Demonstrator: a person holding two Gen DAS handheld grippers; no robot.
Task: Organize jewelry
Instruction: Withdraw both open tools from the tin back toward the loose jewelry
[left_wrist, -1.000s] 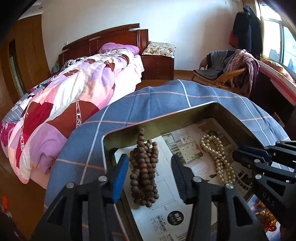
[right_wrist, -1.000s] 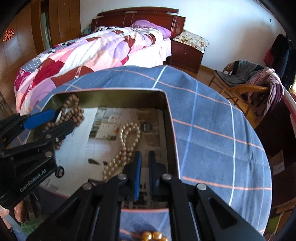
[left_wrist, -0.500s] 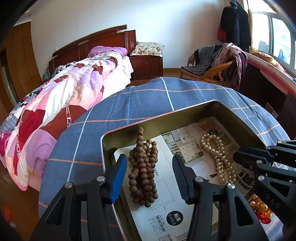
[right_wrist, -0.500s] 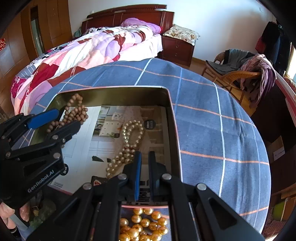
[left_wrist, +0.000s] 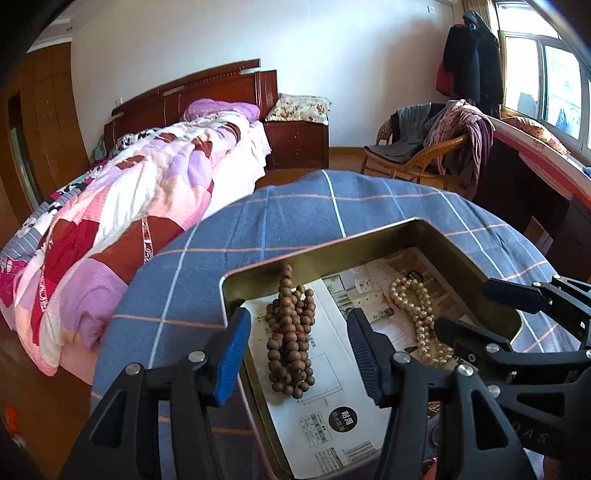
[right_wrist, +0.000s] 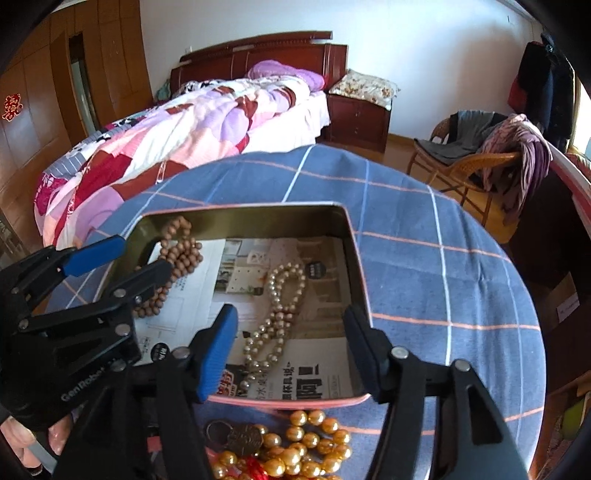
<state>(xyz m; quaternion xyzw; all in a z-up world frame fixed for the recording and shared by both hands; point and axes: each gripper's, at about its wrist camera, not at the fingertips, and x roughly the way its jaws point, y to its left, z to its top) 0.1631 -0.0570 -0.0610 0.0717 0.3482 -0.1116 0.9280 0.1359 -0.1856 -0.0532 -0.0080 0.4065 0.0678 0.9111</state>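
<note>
A gold metal tin (left_wrist: 369, 240) (right_wrist: 356, 258) lined with printed paper sits on a blue checked tablecloth. In it lie a brown wooden bead string (left_wrist: 290, 332) (right_wrist: 177, 254) at the left and a pearl necklace (left_wrist: 421, 317) (right_wrist: 275, 314) at the right. A gold bead string with a coin pendant (right_wrist: 295, 446) lies on the cloth in front of the tin. My left gripper (left_wrist: 297, 343) (right_wrist: 122, 258) is open above the brown beads. My right gripper (right_wrist: 290, 332) (left_wrist: 476, 306) is open above the pearls and the tin's near edge, empty.
The round table's cloth (right_wrist: 424, 258) drops off at its edges. A bed with a pink patchwork quilt (left_wrist: 129, 206) stands behind left, a nightstand (right_wrist: 358, 118) at the back, and a wicker chair with clothes (left_wrist: 432, 147) at the right.
My right gripper has opened wide and pulled back, bringing the gold beads into view. My left gripper stays open and has drawn back slightly.
</note>
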